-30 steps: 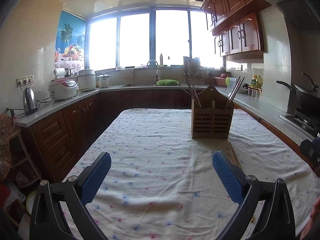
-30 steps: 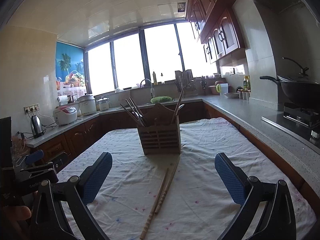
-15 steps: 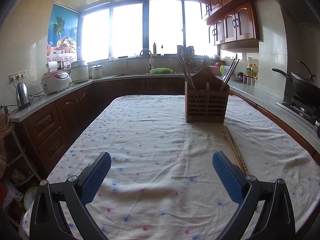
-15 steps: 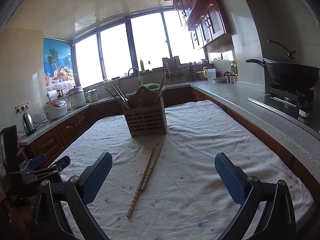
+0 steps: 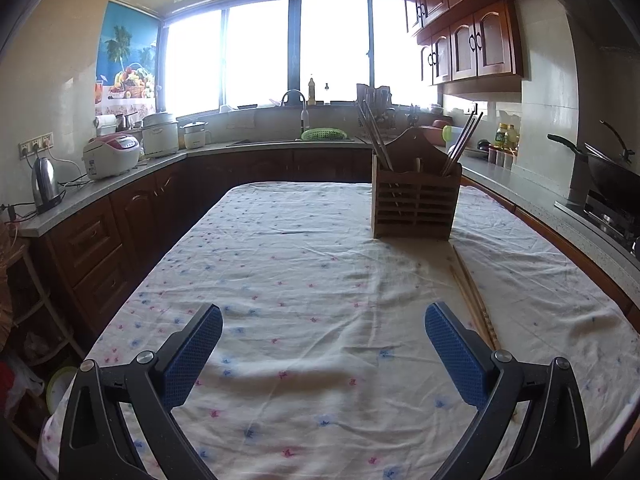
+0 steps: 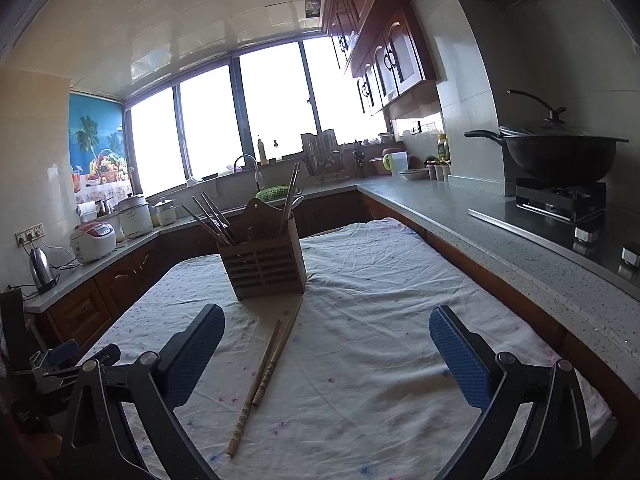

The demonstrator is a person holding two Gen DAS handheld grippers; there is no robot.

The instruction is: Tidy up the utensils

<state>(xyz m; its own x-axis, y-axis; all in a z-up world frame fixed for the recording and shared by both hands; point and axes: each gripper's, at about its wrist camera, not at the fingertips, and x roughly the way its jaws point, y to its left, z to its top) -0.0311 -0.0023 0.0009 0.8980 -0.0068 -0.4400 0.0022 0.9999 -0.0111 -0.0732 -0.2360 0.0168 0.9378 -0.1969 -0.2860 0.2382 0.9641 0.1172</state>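
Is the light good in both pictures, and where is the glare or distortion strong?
Left wrist view: the window is blown out white and the counter edges bend from the fisheye. Right wrist view: same white glare, yet the chopsticks on the cloth stay sharp.

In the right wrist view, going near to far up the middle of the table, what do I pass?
Right tool, open over the cloth → loose chopsticks lying on the tablecloth → wooden utensil holder with chopsticks standing in it → green basket by the sink → window.

no readable text, labels or signs
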